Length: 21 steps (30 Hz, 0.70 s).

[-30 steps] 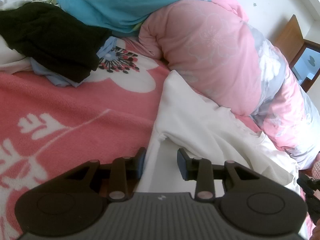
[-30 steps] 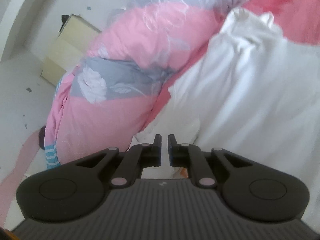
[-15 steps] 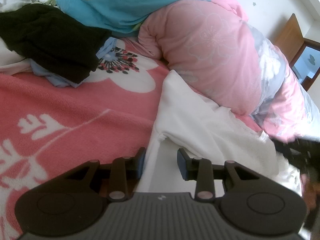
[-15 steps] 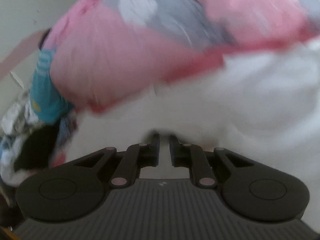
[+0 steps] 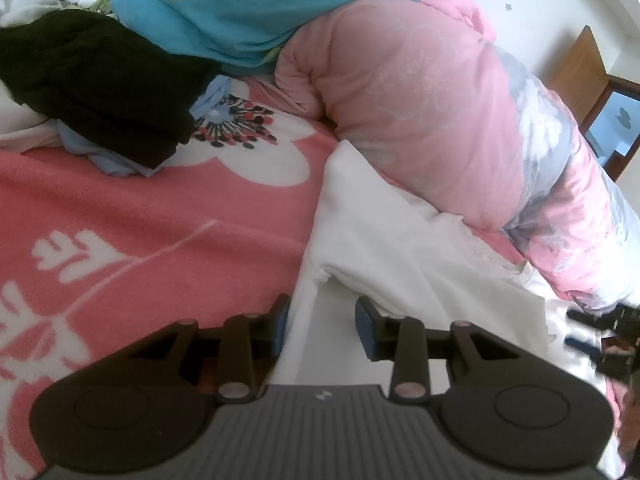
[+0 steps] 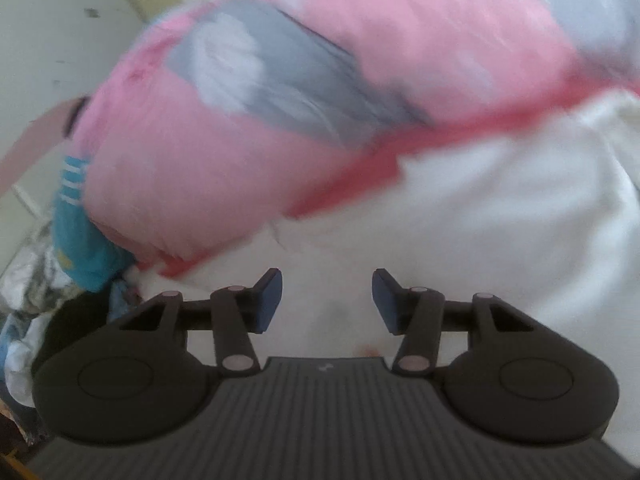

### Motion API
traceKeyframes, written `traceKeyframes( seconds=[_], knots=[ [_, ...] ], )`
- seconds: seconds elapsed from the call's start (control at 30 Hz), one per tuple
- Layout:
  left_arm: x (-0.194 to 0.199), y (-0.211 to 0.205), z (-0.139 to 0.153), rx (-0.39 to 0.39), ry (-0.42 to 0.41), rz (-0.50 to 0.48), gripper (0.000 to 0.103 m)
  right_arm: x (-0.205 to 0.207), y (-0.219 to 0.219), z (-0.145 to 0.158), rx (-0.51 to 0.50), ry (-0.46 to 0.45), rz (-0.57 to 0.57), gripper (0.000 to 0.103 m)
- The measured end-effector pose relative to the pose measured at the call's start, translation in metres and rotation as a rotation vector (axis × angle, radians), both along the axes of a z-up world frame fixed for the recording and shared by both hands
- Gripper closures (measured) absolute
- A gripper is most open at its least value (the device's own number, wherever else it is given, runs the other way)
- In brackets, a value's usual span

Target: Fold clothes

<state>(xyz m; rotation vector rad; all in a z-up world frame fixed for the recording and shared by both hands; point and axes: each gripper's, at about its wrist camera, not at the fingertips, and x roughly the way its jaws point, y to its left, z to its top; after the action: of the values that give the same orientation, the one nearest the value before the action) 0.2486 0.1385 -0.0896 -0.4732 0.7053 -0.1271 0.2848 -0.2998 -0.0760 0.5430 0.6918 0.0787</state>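
White garment [image 5: 400, 248] lay on our pink blanket [image 5: 160, 216]; our left gripper [image 5: 322, 322] stood parted astride its edge, our right gripper [image 6: 327, 300] had just been opening above it, nothing pinched.

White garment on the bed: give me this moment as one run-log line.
left gripper: open, straddling white garment edge | right gripper: open, jaws just opening, above garment | pink quilt: beside garment
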Motion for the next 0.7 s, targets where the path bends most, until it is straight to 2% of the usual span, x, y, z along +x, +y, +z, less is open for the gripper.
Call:
traceKeyframes(
  seconds=[0.1,0.2,0.27,0.33,0.37,0.57,0.7],
  knots=[
    [0.000,0.000,0.000,0.000,-0.001,-0.001,0.066,-0.002,-0.008,-0.019,0.060,0.081,-0.046,0.054],
    [0.000,0.000,0.000,-0.001,-0.001,-0.001,0.066,0.006,-0.009,-0.031,0.098,0.108,-0.074,0.054],
    [0.000,0.000,0.000,0.002,-0.002,-0.001,0.066,0.014,-0.007,-0.037,0.119,0.110,-0.086,0.063],
    [-0.001,-0.001,0.001,0.005,-0.002,-0.003,0.066,0.019,-0.005,-0.040,0.131,0.107,-0.089,0.095],
    [-0.001,0.000,0.001,0.001,0.000,-0.004,0.066,0.019,-0.003,-0.040,0.138,0.100,-0.088,0.096],
    [-0.003,0.005,0.001,-0.021,0.003,-0.007,0.066,0.013,0.024,0.016,0.109,-0.037,-0.031,0.099],
    [-0.005,0.006,0.002,-0.018,0.002,-0.015,0.066,0.012,0.067,0.088,0.048,-0.186,0.074,0.099]
  ],
)
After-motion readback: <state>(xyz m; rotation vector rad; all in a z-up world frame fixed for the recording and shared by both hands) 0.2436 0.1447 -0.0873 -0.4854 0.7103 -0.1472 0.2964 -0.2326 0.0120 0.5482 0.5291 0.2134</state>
